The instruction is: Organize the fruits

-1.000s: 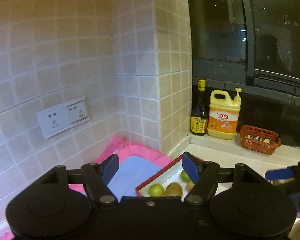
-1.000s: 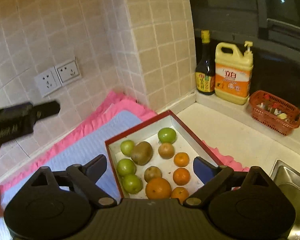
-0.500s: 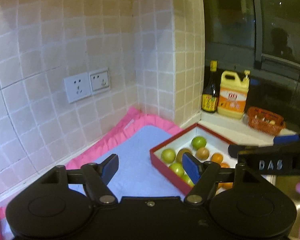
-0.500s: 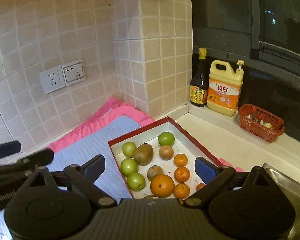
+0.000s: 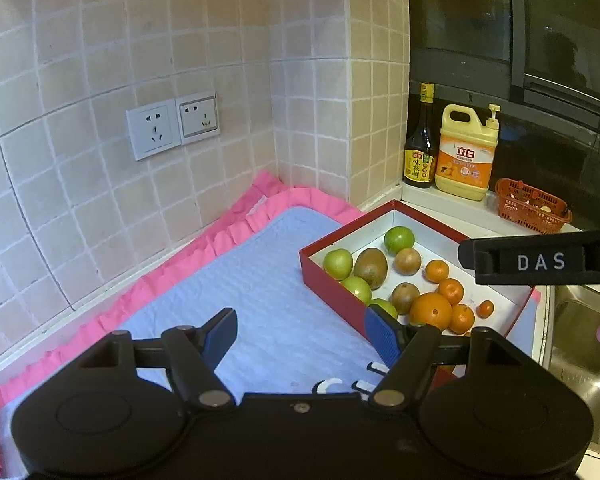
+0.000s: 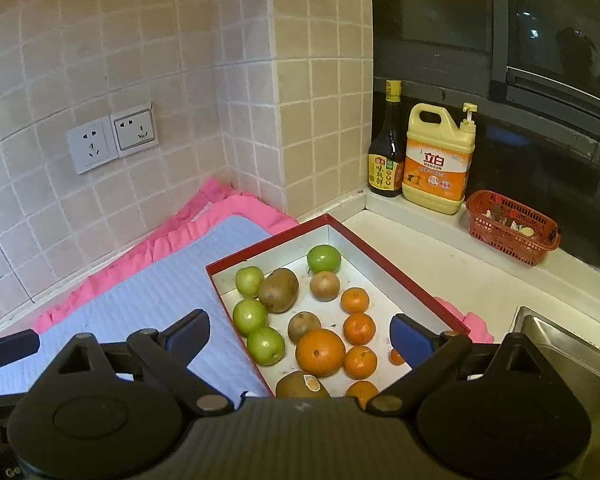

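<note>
- Tiled kitchen corner, dark window upper right; bench [image 6: 412,256] white, with a blue mat [image 5: 260,296] edged in pink frill lying on it, centre left of the left wrist view.
- Red box [image 6: 400,268] with white inside sits on the mat's right edge, centre of the right wrist view.
- Fruit in the box: green apples [image 6: 249,316] along its left side, big orange [image 6: 320,352] near the lower middle, small oranges [image 6: 359,328] to the right, brown kiwis [image 6: 278,290] among them.
- Left tool [image 5: 300,332] at lower centre of its view, jaws apart, nothing between them, above the mat just left of the box.
- Right tool [image 6: 300,334] at lower centre of its view, jaws apart, empty, above the near end of the box.
- Back ledge, upper right: dark bottle [image 6: 387,152], yellow soap jug [image 6: 438,164], red basket [image 6: 512,226] in a row.
- Two wall sockets [image 5: 172,126] left of centre.
- Sink [image 6: 572,360] at lower right.
</note>
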The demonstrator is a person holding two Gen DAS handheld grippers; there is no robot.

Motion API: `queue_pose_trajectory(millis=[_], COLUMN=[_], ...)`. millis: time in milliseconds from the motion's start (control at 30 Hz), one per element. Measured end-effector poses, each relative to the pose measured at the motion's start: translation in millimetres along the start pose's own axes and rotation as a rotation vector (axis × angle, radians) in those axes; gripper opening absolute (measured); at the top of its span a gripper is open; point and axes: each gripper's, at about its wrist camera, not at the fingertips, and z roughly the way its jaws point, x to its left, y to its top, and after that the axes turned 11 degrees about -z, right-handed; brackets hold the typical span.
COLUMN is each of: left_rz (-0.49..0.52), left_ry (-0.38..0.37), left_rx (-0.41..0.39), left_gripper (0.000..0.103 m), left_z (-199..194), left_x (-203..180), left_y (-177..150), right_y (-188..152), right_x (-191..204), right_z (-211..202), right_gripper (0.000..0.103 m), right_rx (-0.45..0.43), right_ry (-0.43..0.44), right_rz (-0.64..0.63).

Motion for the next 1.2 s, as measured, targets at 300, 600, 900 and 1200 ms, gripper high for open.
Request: queue_pose_trajectory(millis=[300,600,900,1200], left_rz=[-0.005,-0.006,-0.009,0.003], left_ry=[-0.004,0.001,0.000,0.007], left_rx=[0.005,0.000,0.012,0.001], left_gripper=[0.084,0.085,0.086,0.086], left_z=[1,1,3,3], left_x=[2,2,-1,-2], left_y=[0,-1,-2,-4], right_y=[2,4,4,3], right_x=[4,7,7,7], right_z=[6,8,10,11], right_gripper=[0.098,0.098,0.098,0.098], right_rx=[0.010,0.008,0.015,0.021], right_ry=[0.013,0.027,0.037,0.035], right_rz=[-0.016,-0.036,-0.043,-0.037])
